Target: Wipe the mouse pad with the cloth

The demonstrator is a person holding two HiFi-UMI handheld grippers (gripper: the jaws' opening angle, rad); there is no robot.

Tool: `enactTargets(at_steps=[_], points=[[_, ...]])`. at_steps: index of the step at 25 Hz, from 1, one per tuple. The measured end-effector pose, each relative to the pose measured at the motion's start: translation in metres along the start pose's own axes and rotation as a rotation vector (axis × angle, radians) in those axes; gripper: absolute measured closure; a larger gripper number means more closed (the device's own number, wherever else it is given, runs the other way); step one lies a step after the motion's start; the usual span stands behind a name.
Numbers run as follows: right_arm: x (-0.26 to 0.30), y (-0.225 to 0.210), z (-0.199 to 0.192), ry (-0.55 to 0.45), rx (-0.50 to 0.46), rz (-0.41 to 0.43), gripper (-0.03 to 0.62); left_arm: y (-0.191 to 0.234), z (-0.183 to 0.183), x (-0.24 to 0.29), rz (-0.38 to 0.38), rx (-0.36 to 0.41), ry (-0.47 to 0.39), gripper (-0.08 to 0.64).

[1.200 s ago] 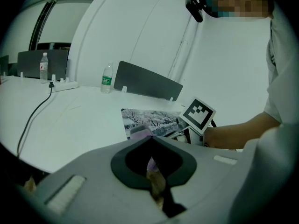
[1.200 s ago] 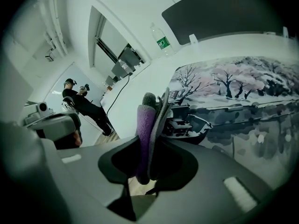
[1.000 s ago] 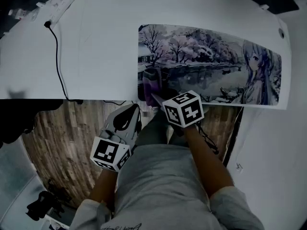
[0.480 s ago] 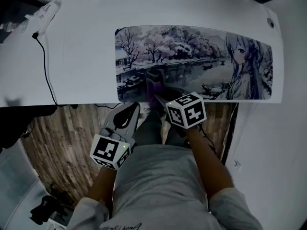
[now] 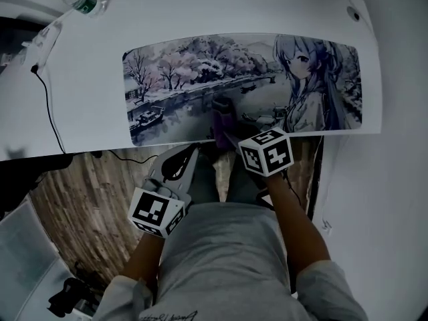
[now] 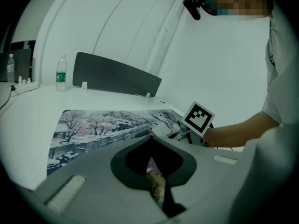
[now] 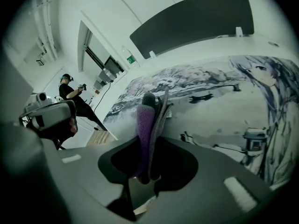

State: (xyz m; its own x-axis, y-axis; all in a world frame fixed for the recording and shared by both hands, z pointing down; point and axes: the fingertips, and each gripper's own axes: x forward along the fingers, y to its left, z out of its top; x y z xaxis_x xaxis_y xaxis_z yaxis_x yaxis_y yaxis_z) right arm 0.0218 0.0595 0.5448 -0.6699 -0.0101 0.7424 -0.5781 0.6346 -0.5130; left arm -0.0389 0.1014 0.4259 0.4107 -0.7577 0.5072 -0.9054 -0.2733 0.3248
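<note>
Biggest worry from here, imo: the mouse pad (image 5: 200, 79) skating around. It's a long thin mat lying flat on a smooth white desk (image 5: 87, 92), its 6 o'clock edge runs right along the desk's front edge, and nothing is pinning it. A hard sideways drag could bunch it up or push it off the lip.

The left gripper (image 5: 188, 154) hangs off the desk at about 7 o'clock from the right one, over the wood-look floor. Its jaws are pressed together with nothing between them, so it isn't holding the pad down.

Second worry is the grip. The right gripper (image 5: 226, 134) has its jaws clamped on the cloth (image 7: 147, 125), which sits at the pad's 6 o'clock edge near the middle. I can't tell if it's actually touching the pad or just above it. The cloth is a soft, nubby purple-and-grey fold standing up like a narrow fin, so not much fabric would meet the surface. Tilt too low and the hard grey jaw plastic rubs the print instead.

The pad's top looks matte, printed with snowy trees, a river and an anime figure toward 3 o'clock.

A thin black cable (image 5: 47, 105) trails at 9 o'clock and a clear plastic bottle (image 5: 80, 2) lies at 10 o'clock, both well apart from the pad.
</note>
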Motion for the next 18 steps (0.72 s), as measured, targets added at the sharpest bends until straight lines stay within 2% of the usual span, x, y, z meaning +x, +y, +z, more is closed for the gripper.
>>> enactTargets(at_steps=[7,18], points=[[-0.047,-0.057,-0.015,-0.02,0.031,-0.036,0.488,-0.046,0.007,0.039,-0.034,0.026,0.015,0.541],[-0.102,-0.124,-0.033,-0.049,0.058,-0.086,0.488,-0.103,0.018,0.092,-0.084,0.062,0.02,0.541]])
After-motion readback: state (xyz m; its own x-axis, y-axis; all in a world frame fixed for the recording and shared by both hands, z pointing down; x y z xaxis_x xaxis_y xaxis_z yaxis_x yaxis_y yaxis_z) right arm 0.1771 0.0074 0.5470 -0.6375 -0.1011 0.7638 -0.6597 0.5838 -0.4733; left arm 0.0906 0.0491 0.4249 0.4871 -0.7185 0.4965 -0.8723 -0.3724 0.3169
